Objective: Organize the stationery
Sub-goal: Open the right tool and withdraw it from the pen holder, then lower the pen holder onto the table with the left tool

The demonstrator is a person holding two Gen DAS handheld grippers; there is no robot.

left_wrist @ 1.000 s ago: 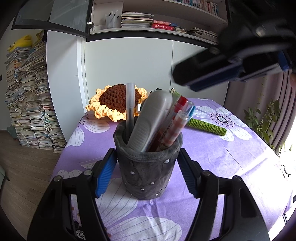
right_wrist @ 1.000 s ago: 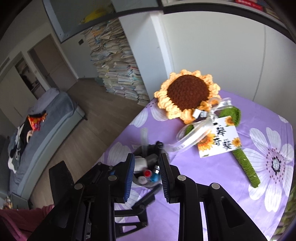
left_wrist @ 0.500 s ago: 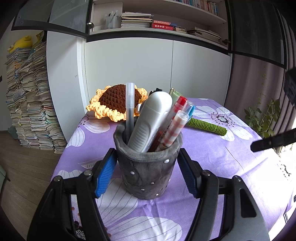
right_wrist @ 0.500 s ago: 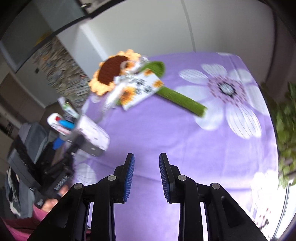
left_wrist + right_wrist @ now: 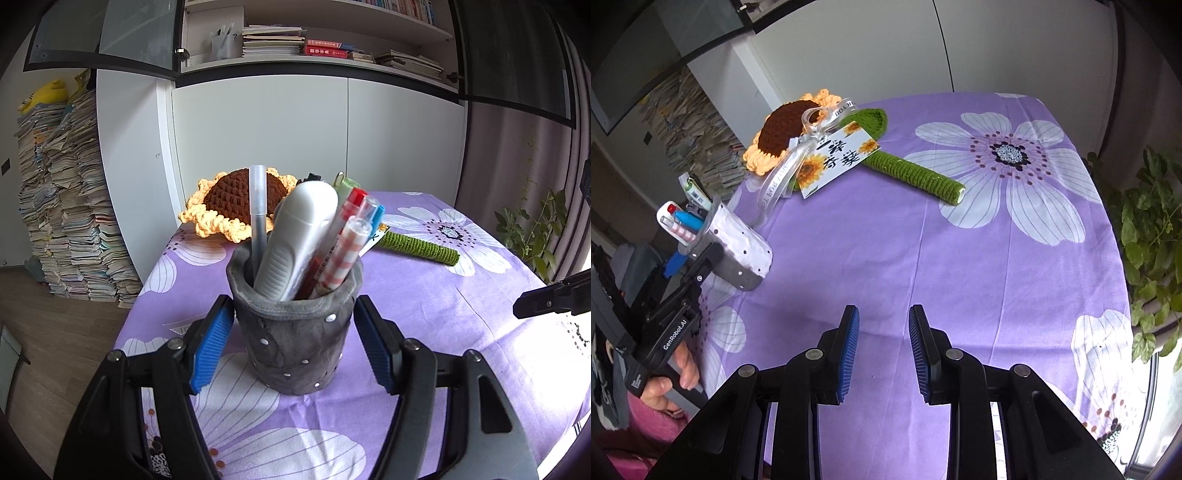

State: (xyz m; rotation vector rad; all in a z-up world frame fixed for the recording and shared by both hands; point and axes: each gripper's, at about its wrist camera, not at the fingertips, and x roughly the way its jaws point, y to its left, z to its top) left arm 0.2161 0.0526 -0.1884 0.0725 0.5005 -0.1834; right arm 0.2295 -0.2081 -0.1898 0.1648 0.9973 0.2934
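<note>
The right gripper (image 5: 882,343) has swung away from above the pen holder (image 5: 295,332) and now hovers over bare purple floral cloth on the bench (image 5: 960,258), its jaws released with nothing between them; the last item seems stowed. Between the left gripper's (image 5: 295,341) jaws, clenched on its soft grey studded felt, the holder stands upright, full of smooth plastic pens (image 5: 347,243).
</note>
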